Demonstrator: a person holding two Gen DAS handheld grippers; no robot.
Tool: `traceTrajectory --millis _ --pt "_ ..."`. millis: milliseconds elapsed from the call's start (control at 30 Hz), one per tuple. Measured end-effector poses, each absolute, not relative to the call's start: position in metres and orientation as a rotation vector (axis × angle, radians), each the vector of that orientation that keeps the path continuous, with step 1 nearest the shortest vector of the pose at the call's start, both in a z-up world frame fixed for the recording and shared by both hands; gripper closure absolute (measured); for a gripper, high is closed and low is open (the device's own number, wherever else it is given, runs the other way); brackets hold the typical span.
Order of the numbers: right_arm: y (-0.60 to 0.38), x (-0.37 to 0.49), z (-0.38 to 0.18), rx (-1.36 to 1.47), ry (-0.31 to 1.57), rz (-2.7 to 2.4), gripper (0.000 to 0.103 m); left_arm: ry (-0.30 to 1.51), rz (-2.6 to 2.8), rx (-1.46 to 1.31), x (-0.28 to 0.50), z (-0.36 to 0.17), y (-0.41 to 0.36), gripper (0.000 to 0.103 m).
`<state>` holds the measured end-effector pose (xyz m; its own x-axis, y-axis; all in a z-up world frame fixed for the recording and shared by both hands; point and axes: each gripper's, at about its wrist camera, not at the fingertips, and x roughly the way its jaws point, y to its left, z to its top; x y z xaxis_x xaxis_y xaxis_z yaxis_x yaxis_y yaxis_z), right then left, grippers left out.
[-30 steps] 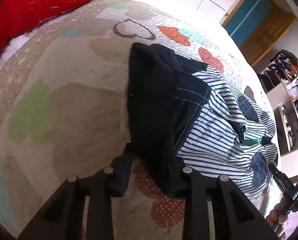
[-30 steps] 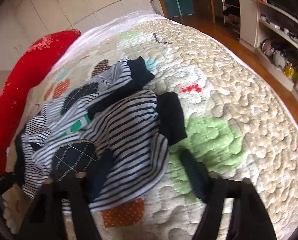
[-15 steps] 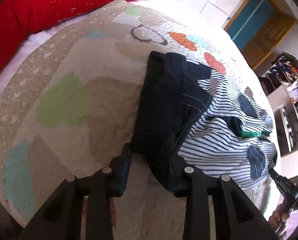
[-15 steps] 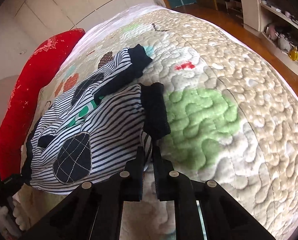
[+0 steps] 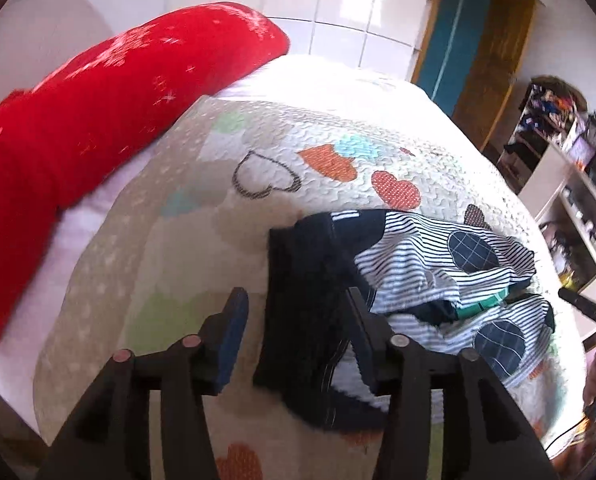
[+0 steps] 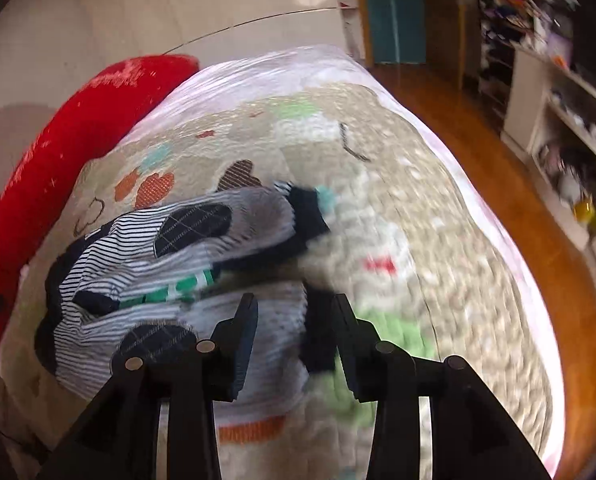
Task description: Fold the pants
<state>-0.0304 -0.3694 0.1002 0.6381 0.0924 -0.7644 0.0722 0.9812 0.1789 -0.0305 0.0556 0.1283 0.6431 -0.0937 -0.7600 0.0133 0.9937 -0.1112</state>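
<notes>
The striped pants [image 5: 430,276] with dark knee patches and a dark navy waistband [image 5: 306,300] lie crumpled on the quilted bedspread [image 5: 225,216]. My left gripper [image 5: 295,318] is open, its jaws standing either side of the waistband end, above it. In the right wrist view the pants [image 6: 169,276] lie with both legs running toward dark cuffs [image 6: 310,216]. My right gripper [image 6: 293,320] is open over the near leg's cuff [image 6: 318,332], not holding it. That view is motion-blurred.
A long red pillow [image 5: 97,112] lies along the bed's far left edge. A wooden floor [image 6: 498,168] and white shelves [image 6: 570,120] with clutter stand to the right of the bed. A teal door [image 5: 450,36] is behind.
Both grippers have lifted and pulled back from the pants. The right gripper, shut half a second ago at the near leg's edge, has opened. The left gripper stays open.
</notes>
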Motion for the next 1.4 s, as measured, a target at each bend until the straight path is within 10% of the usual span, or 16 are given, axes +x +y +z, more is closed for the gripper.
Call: traceTrajectory --millis 533,1300,1333,1400 --pt "-0.329 0.106 0.098 0.038 1.004 0.245 0.042 1.063 -0.309 0.043 0.128 0.082 0.006 0.052" --pt "-0.291 0.192 0.042 0.016 1.198 0.398 0.041 1.202 -0.492 0.052 0.188 0.028 -0.019 0.038" --pt "-0.289 0.19 0.041 0.011 1.195 0.405 0.04 1.205 -0.496 0.067 0.186 0.027 -0.022 0.04" --pt "-0.283 0.183 0.041 -0.006 1.183 0.419 0.053 1.21 -0.489 0.102 0.181 0.028 -0.026 0.084"
